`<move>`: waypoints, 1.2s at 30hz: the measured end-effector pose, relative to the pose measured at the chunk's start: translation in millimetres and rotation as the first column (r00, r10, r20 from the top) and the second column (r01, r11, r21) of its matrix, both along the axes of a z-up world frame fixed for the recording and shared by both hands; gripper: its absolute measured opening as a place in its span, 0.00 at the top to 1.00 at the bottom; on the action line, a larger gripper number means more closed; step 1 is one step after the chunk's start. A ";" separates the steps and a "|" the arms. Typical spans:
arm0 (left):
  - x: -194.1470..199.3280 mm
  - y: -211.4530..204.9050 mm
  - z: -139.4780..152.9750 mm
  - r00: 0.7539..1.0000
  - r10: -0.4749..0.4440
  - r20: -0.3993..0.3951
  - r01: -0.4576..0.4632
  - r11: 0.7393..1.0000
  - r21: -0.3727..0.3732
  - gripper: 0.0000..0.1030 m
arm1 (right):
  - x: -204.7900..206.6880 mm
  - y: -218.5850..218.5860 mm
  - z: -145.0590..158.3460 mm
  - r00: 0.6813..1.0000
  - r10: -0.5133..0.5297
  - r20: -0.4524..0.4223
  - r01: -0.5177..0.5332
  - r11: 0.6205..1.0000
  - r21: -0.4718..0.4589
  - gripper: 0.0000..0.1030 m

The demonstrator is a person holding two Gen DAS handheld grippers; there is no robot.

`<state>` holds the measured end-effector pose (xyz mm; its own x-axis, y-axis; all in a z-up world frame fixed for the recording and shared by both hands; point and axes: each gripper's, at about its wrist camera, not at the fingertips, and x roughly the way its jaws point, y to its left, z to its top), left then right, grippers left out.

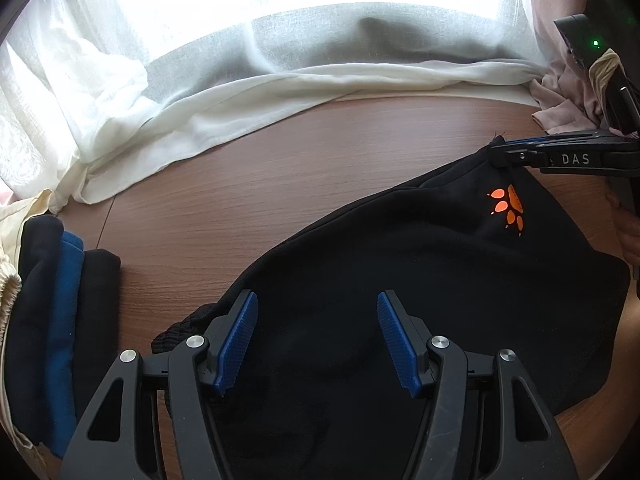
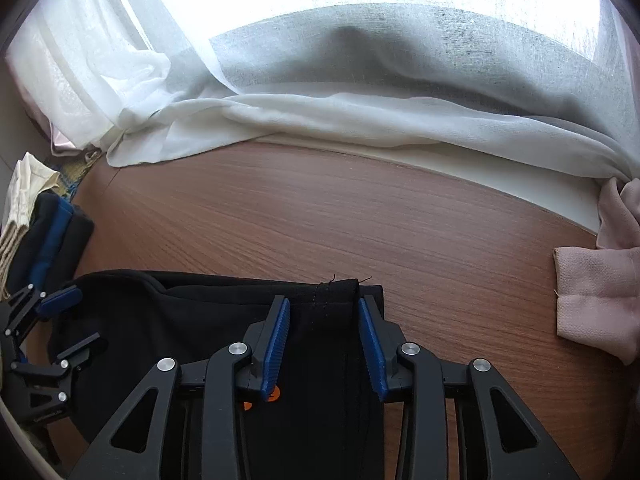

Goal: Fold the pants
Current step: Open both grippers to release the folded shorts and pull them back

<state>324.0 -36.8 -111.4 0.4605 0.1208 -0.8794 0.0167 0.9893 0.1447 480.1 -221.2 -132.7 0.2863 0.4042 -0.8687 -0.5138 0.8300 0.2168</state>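
Note:
Black pants [image 1: 400, 280] with an orange paw print [image 1: 508, 210] lie folded on the brown wooden table [image 1: 280, 184]. My left gripper [image 1: 318, 340] is open, its blue pads [image 1: 236, 344] spread just above the pants near a ribbed cuff [image 1: 176, 334]. My right gripper [image 2: 324, 340] has its blue pads [image 2: 276, 344] partly apart on either side of a raised fold of the pants [image 2: 320, 320] at the far edge. From the left wrist view the right gripper [image 1: 496, 154] looks pinched on that corner.
A stack of folded dark and blue clothes [image 1: 60, 320] sits at the table's left. White curtain [image 1: 240, 104] drapes onto the table's far side. Pink cloth [image 2: 600, 300] lies at the right. The left gripper also shows in the right wrist view [image 2: 72, 320].

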 end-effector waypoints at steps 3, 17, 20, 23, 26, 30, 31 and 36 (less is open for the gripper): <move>0.4 0.1 -3.5 1.000 0.001 -0.010 -0.001 1.000 0.005 0.40 | -2.8 2.6 0.5 1.000 0.012 0.015 -0.012 1.000 -0.013 0.88; 8.9 -7.6 -8.2 1.000 -0.022 -0.006 0.022 0.999 0.027 0.38 | 10.3 -1.6 13.7 0.989 -0.034 0.141 0.050 0.993 -0.108 0.91; 10.6 -3.4 -2.7 1.000 -0.005 0.015 0.005 1.000 0.020 0.38 | 13.8 -2.1 9.8 0.988 -0.059 0.139 0.076 0.991 -0.113 0.81; 8.5 -0.8 7.3 0.999 0.017 0.041 -0.018 1.000 0.009 0.38 | 7.0 -5.2 22.8 0.971 -0.102 0.216 0.135 0.980 -0.146 0.66; 2.1 -1.8 19.1 0.997 0.020 0.074 -0.020 1.000 0.001 0.38 | -7.4 -12.7 44.2 0.950 -0.126 0.286 0.174 0.974 -0.148 0.66; -10.2 -6.2 37.4 0.993 0.000 0.121 0.001 1.000 -0.006 0.37 | -32.1 -30.2 68.9 0.935 -0.176 0.308 0.214 0.972 -0.093 0.60; -14.1 -7.7 42.2 0.991 -0.005 0.133 0.006 1.000 -0.011 0.36 | -39.8 -34.7 74.7 0.931 -0.186 0.313 0.221 0.972 -0.078 0.57; -34.7 -15.9 59.9 0.983 -0.021 0.185 0.025 1.000 -0.017 0.33 | -76.8 -54.0 91.4 0.922 -0.234 0.309 0.257 0.966 -0.036 0.57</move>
